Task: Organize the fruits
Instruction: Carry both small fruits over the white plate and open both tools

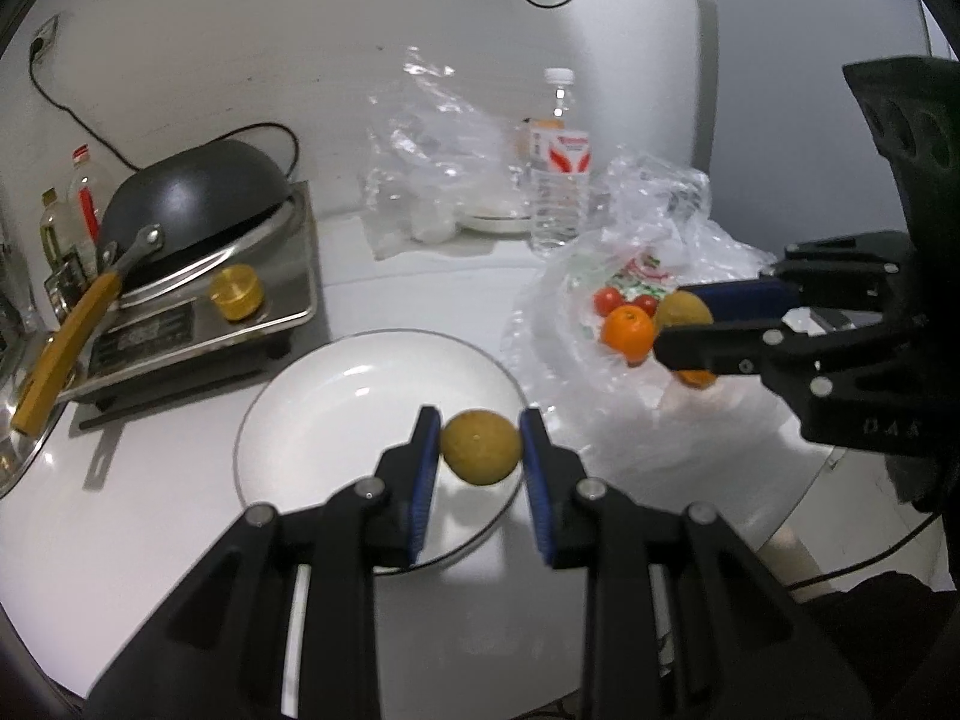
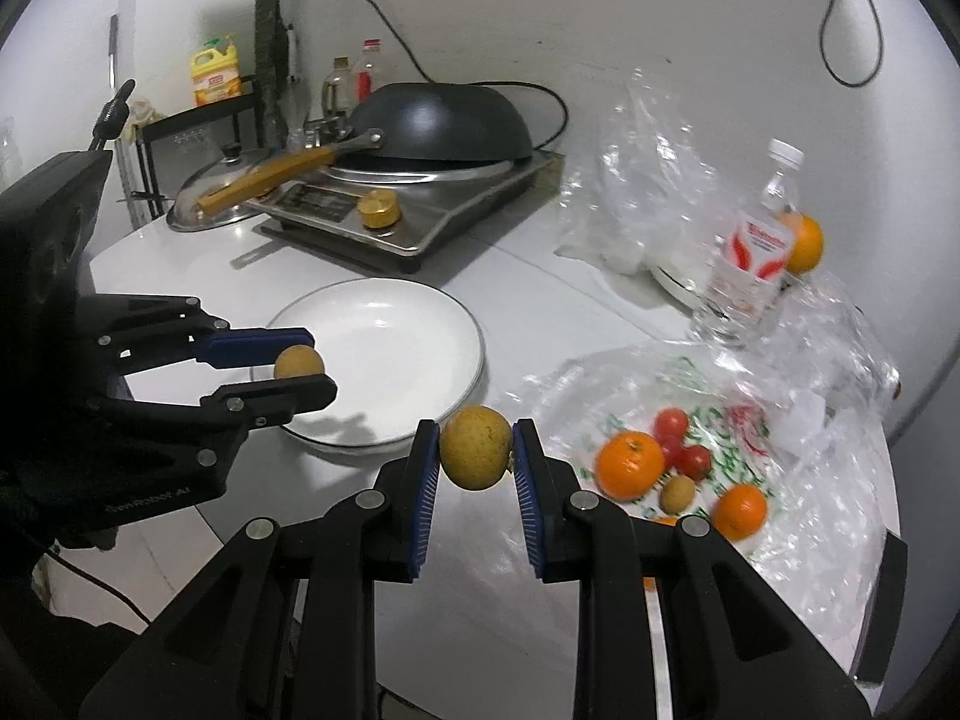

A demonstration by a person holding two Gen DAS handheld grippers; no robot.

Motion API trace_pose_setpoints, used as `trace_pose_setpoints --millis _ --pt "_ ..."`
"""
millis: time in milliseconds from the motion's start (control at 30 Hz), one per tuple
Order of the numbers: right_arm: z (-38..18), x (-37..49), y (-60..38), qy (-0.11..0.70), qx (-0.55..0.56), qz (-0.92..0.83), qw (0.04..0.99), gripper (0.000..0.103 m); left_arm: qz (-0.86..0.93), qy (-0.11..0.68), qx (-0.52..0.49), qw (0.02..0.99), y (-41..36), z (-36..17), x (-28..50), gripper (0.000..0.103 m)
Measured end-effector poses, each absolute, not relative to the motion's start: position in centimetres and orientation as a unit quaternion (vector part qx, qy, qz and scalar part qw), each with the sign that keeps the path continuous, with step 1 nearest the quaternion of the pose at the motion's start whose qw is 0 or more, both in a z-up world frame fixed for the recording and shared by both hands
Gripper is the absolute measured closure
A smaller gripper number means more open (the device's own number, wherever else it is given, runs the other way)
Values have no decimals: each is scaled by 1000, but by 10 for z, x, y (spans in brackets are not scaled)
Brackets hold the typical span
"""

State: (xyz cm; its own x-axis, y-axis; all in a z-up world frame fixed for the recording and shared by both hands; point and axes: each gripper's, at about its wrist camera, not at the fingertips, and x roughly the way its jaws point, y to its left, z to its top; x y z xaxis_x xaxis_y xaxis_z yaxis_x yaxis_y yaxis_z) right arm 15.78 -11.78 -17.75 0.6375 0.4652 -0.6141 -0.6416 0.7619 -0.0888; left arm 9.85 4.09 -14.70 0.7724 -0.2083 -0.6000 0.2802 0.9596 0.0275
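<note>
Surface: white round tabletop (image 2: 540,312), induction cooker w/ black wok (image 2: 444,126) behind.
L gripper (image 1: 480,450): clenched on small yellow-brown round fruit (image 1: 480,447), over white round plate (image 1: 336,396).
R gripper (image 2: 474,450): clenched on similar yellow-brown fruit (image 2: 476,447), betw. plate and clear plastic bag (image 2: 798,420).
Risk: round fruit may roll off the shallow plate rim if let go too high.

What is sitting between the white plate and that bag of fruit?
Nothing; the right wrist view shows bare table between the white plate and the plastic bag.

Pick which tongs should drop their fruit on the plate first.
Left. The left tongs hold a round yellow-brown fruit above the white round plate; the right tongs sit short of it.
</note>
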Motion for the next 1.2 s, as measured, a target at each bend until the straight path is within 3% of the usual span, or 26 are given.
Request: trace_pose_setpoints --millis 1200 --pt "-232 201 -3 346 -157 369 848 77 -82 334 7 939 128 -193 133 76"
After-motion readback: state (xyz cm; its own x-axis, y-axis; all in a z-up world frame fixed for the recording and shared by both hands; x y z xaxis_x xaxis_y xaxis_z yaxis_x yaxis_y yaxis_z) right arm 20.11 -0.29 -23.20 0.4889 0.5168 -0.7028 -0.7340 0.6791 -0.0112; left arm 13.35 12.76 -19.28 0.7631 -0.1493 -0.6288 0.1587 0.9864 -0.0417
